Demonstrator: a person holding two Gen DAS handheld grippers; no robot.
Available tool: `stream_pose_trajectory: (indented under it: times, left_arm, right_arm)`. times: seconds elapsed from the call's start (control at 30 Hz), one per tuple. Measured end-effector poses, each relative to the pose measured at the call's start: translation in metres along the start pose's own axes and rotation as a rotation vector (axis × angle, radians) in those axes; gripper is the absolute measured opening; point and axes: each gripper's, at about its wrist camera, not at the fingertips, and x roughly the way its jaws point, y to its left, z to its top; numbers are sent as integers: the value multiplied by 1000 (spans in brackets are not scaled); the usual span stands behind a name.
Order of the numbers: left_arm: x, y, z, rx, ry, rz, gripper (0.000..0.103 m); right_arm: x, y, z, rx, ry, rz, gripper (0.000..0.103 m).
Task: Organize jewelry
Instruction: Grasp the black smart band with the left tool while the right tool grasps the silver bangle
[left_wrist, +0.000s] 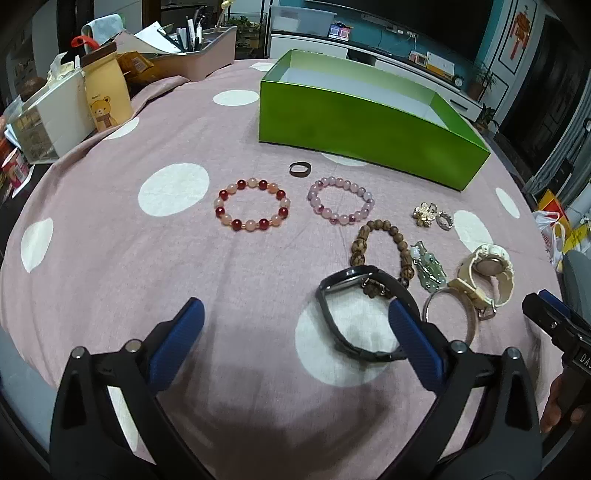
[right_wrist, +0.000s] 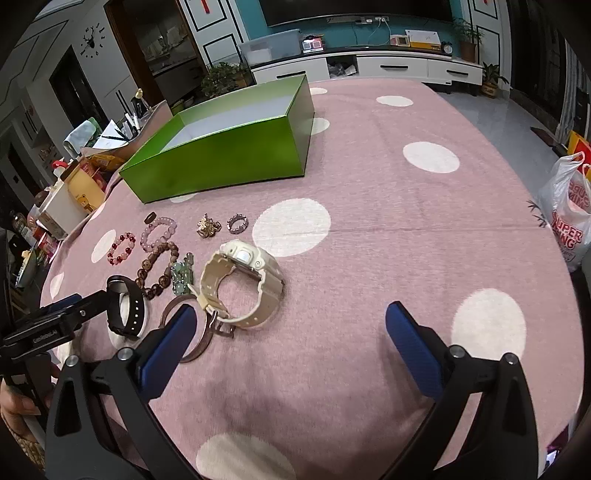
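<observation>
Both claws gape wide and hold nothing: the left claw (left_wrist: 295, 317) hovers over the black watch (left_wrist: 354, 314), the right claw (right_wrist: 291, 325) beside the cream watch (right_wrist: 243, 284). Bracelets (left_wrist: 253, 204) lie mid-bench before the green box (left_wrist: 369, 129), whose floor shows bare

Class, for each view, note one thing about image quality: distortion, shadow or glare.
Left wrist view: fisheye bends the green box edge into a curve; a soft shadow lies on the tablecloth beneath the left hand-held gripper. Right wrist view: corners vignette black, and the box wall carries a mild sheen.
</observation>
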Motion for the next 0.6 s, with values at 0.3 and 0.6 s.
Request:
stream_pose_trajectory:
  times: [0.3, 0.6]
  left_arm:
    - [19, -15, 4, 57, 52, 9, 55]
    - [24, -23, 5, 126, 44, 31, 15]
  right_arm:
    - [15, 2, 10, -7, 0, 30, 84]
    - [-3, 12, 0, -79, 21, 127, 74]
